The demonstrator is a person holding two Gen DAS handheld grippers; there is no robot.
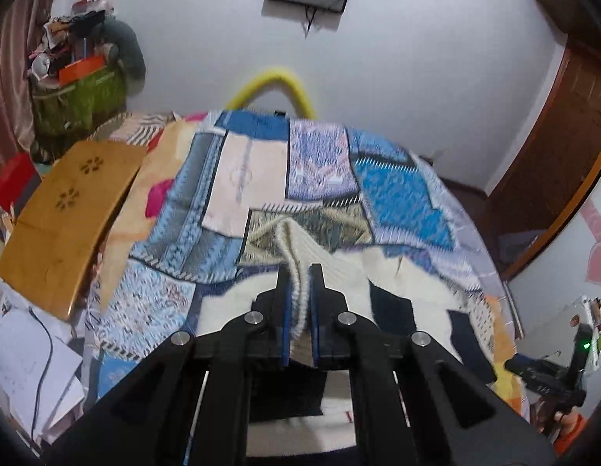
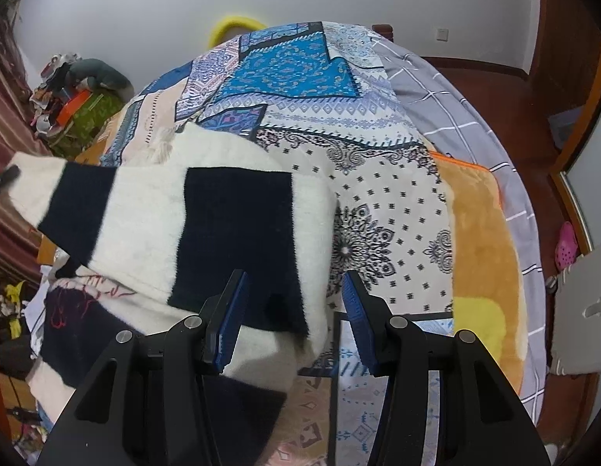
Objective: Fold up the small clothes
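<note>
A white fluffy sweater with dark navy blocks [image 2: 145, 209] lies on the patchwork bed cover [image 2: 300, 70]. In the left wrist view my left gripper [image 1: 299, 272] is shut on a ribbed white edge of the sweater [image 1: 296, 240], which is raised off the bed cover [image 1: 397, 194]; the rest of the garment hangs below. My right gripper [image 2: 296, 275] hovers over the sweater's near right corner with its jaws apart. The left pad is over the cloth and the right pad is off it.
A wooden board [image 1: 67, 209] and loose papers [image 1: 28, 369] lie left of the bed. A cluttered green basket [image 1: 79, 97] stands by the wall. An orange plush blanket [image 2: 479, 233] and grey checked sheet [image 2: 455, 97] cover the bed's right side.
</note>
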